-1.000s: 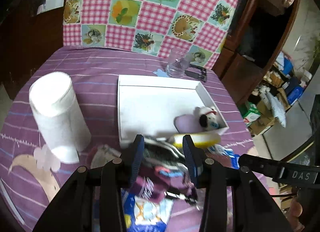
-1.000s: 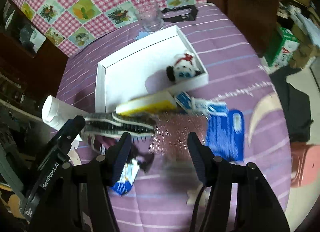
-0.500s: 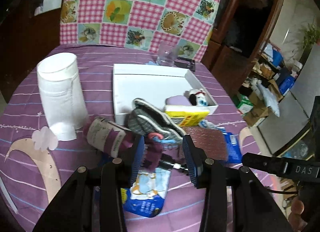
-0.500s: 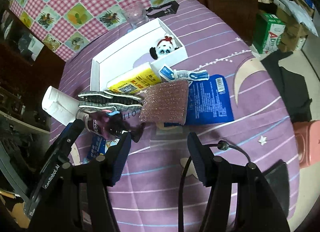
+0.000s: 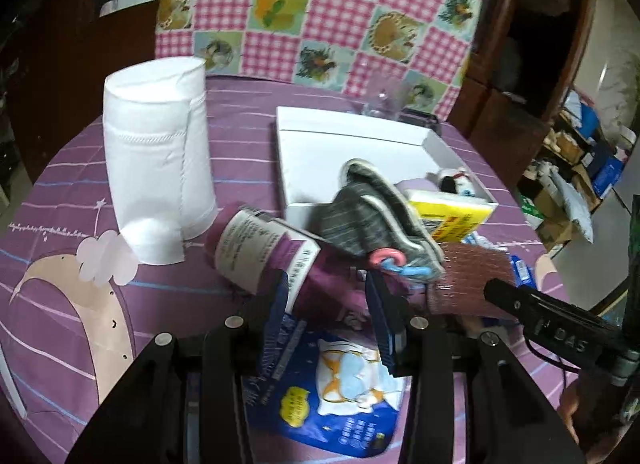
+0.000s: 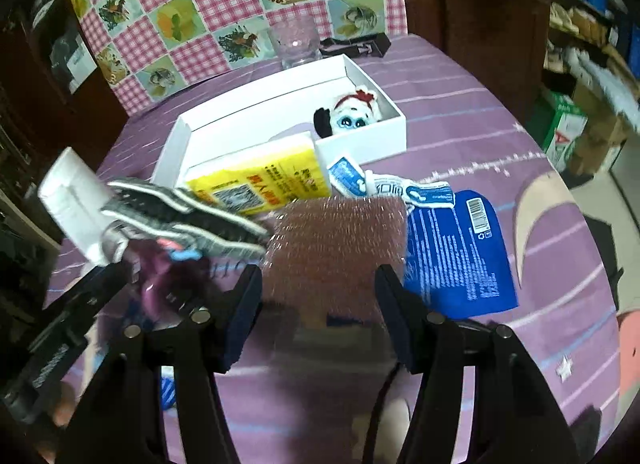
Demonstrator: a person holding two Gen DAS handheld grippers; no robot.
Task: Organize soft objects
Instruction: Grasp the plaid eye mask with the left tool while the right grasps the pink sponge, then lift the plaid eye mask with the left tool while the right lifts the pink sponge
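Purple fabric bundle (image 5: 320,284) now sits between my left gripper (image 5: 326,304) fingers, jaws apart, nothing clamped yet; half a second ago it was further ahead, so I've closed in. Right gripper (image 6: 318,292) likewise moved up on the glittery scouring pad (image 6: 336,240), jaws wide, not touching that I can tell. Grey striped socks (image 5: 376,216) drape over the heap. Beyond, the white box (image 6: 360,144) holds only the plush dog (image 6: 352,116). Sorting barely started, I'd judge.

Dim indoor light, strong fisheye bending and dark vignette at edges, motion blur smearing the grey sock (image 6: 184,220) and pink scrub pad (image 6: 336,240), soft glare on white box (image 5: 352,152)
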